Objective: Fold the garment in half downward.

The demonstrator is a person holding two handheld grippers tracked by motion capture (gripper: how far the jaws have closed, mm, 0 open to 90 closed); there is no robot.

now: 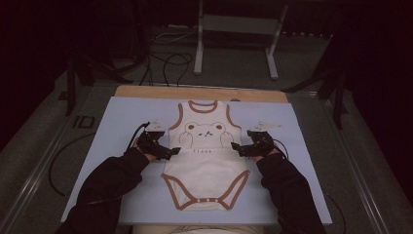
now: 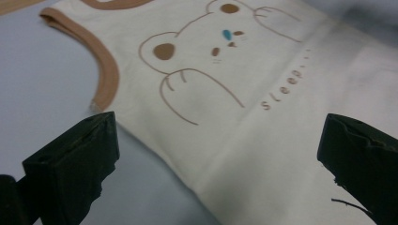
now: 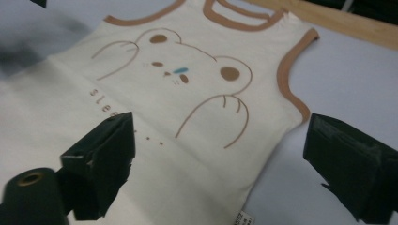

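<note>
A cream baby bodysuit (image 1: 207, 168) with brown trim and a bear print lies flat on the pale blue mat (image 1: 122, 117), neck toward the far edge. My left gripper (image 1: 171, 152) is open at the garment's left side seam, and the left gripper view shows the bodysuit (image 2: 244, 122) edge running between its spread jaws. My right gripper (image 1: 235, 148) is open at the right side seam. In the right gripper view the bodysuit (image 3: 187, 122) edge with a small label lies between its jaws. Neither gripper holds cloth.
The mat lies on a wooden board (image 1: 199, 92) over a grey table. Black cables (image 1: 165, 63) and a white metal stand (image 1: 234, 44) sit on the floor beyond the table. Black sleeves (image 1: 104, 190) come in from the bottom.
</note>
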